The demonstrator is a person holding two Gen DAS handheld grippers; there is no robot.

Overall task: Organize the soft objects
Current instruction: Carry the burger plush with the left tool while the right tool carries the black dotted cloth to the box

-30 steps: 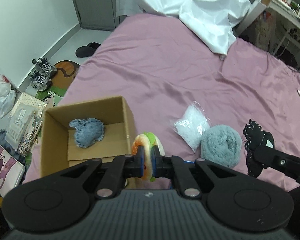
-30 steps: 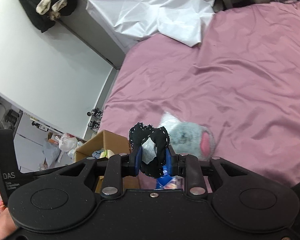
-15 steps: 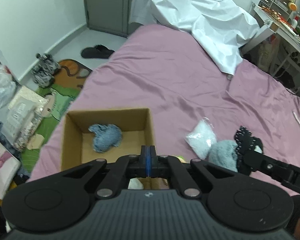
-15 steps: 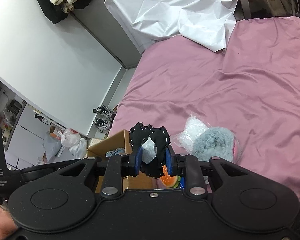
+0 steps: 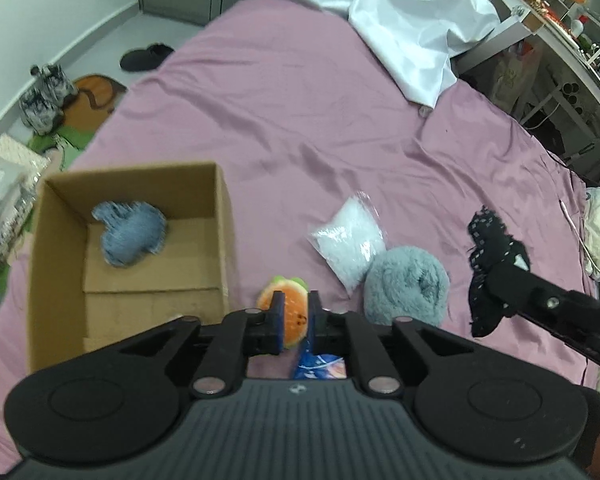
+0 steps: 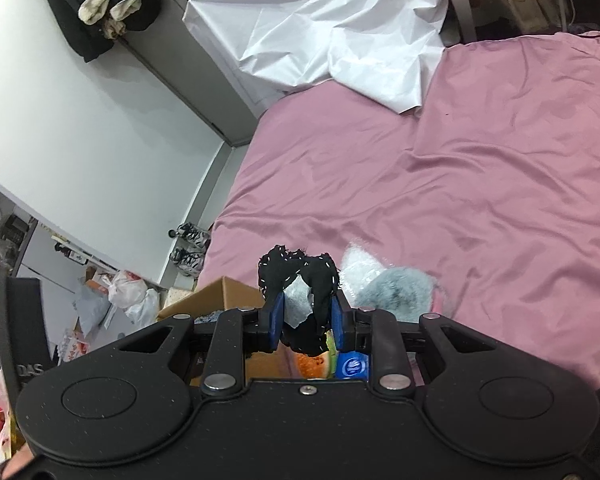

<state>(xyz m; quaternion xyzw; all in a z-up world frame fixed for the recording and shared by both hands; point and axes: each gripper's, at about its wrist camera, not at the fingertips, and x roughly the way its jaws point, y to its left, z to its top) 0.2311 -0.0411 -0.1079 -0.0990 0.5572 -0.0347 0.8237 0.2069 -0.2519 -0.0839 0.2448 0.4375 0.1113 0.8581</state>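
An orange and green plush (image 5: 292, 320) lies on the pink bed just right of a cardboard box (image 5: 222, 220). My left gripper (image 5: 294, 306) points down over the plush; its jaws are opening and the plush shows between them. A blue fuzzy item (image 5: 130, 232) lies inside the box. My right gripper (image 6: 306, 320) is shut on a black fabric piece (image 6: 296, 272) with a white tag, held above the bed; the same piece (image 5: 488, 248) shows at the right of the left wrist view. A grey fluffy ball (image 5: 406, 288) and a clear bag of white filling (image 5: 348, 240) lie between the grippers.
A blue packet (image 5: 320, 368) lies under the left gripper. A crumpled white sheet (image 5: 400, 32) covers the far end of the bed. Shoes (image 5: 44, 92) and bags crowd the floor on the left, and a cluttered desk (image 5: 560, 20) stands at the right.
A second ago the left gripper pinched the plush; half a second ago it was higher and shut with nothing in it. Now it is lower, jaws parted around the plush. The right gripper kept still.
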